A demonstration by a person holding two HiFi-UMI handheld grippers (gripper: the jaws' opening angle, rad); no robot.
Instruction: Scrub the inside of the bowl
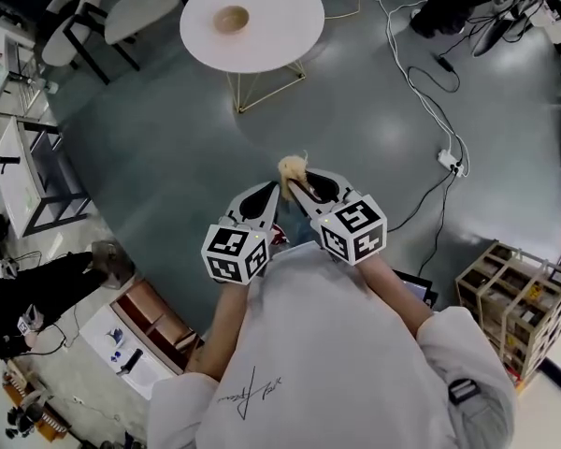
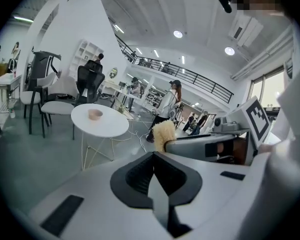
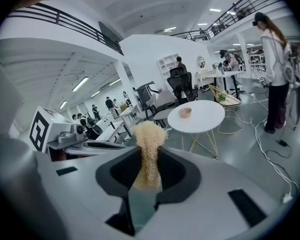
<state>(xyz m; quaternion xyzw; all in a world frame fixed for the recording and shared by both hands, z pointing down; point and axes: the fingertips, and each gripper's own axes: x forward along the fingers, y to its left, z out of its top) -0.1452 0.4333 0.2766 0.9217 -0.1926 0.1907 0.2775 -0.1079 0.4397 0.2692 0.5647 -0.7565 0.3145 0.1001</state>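
A small tan bowl (image 1: 231, 19) rests on a round white table (image 1: 280, 36) far ahead of me; the left gripper view shows that bowl (image 2: 95, 114) and the right gripper view shows it (image 3: 185, 112) too. My right gripper (image 1: 288, 180) is shut on a fuzzy tan scrubber (image 1: 293, 167), whose tuft (image 3: 149, 136) sticks up from between the jaws. Beside it my left gripper (image 1: 274, 191) is shut with nothing in it. From the left gripper view the scrubber (image 2: 163, 134) shows at the tip of the right gripper. Both grippers hang over the floor, well short of the table.
Chairs (image 1: 122, 12) stand left of the table. White cables and a power strip (image 1: 449, 160) lie on the grey floor to the right. A crate of boxes (image 1: 516, 307) sits at the lower right, a desk (image 1: 23, 181) at the left. A person (image 3: 276, 59) stands in the background.
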